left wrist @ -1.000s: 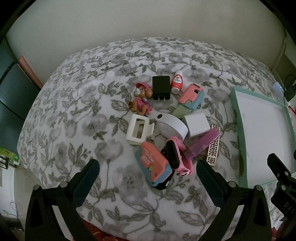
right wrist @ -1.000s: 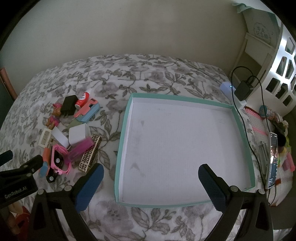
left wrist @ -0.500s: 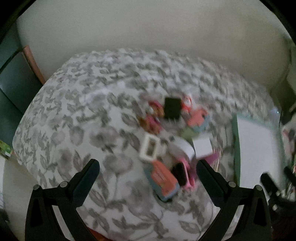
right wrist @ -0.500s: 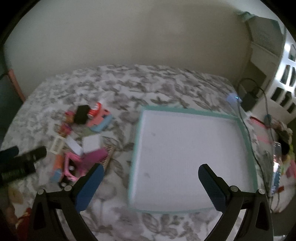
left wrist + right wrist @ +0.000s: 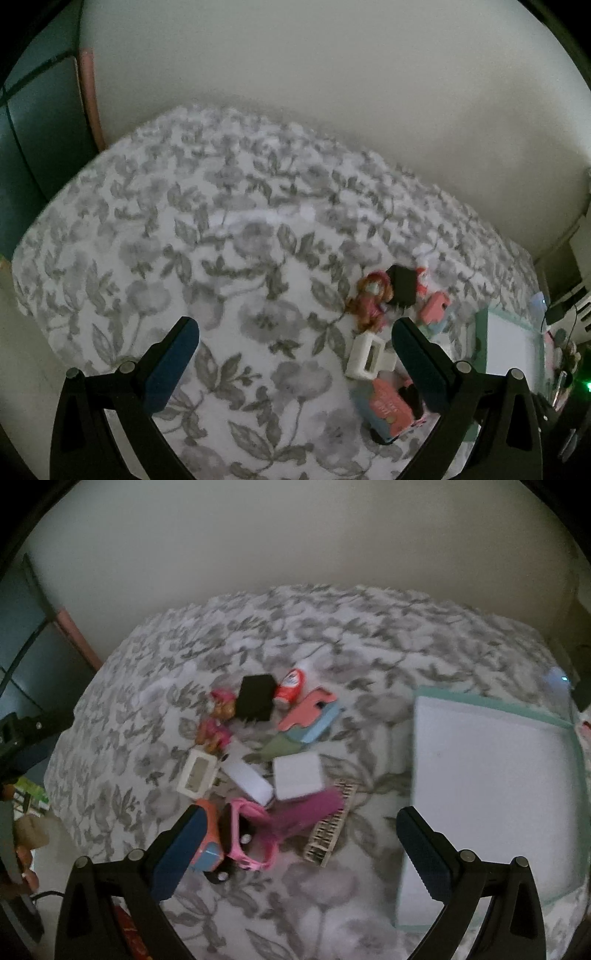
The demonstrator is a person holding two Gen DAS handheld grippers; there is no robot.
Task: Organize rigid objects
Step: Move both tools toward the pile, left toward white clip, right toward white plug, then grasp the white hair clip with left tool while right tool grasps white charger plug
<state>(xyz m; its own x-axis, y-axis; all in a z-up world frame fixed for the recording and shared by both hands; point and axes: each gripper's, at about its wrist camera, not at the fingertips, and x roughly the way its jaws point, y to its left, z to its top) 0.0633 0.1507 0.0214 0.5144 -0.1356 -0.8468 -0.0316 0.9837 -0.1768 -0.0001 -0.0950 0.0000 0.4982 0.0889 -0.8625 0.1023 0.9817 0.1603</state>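
Observation:
A pile of small rigid objects lies on the floral bedspread point(image 5: 369, 635): a black charger point(image 5: 255, 696), a red and white bottle point(image 5: 291, 683), a pup figurine point(image 5: 218, 720), a white frame block point(image 5: 195, 775), a white cube point(image 5: 297, 776), a pink watch point(image 5: 247, 834), a purple comb point(image 5: 306, 812) and a patterned bar point(image 5: 330, 825). A teal-rimmed white tray point(image 5: 487, 775) lies to their right. My right gripper point(image 5: 295, 849) is open and empty above the pile's near edge. My left gripper point(image 5: 295, 354) is open and empty, left of the pile point(image 5: 384, 328).
A plain wall point(image 5: 295, 554) rises behind the bed. A dark cabinet point(image 5: 29, 147) and a pink post point(image 5: 88, 92) stand at the left. Cables and a charger point(image 5: 557, 314) sit beyond the tray point(image 5: 513, 347). The bed's left edge point(image 5: 62, 794) drops to the floor.
Both grippers have swung left and tilted up. The pile now sits between the right gripper's fingers; the tray has shifted to the right. In the left view the pile has moved to the lower right.

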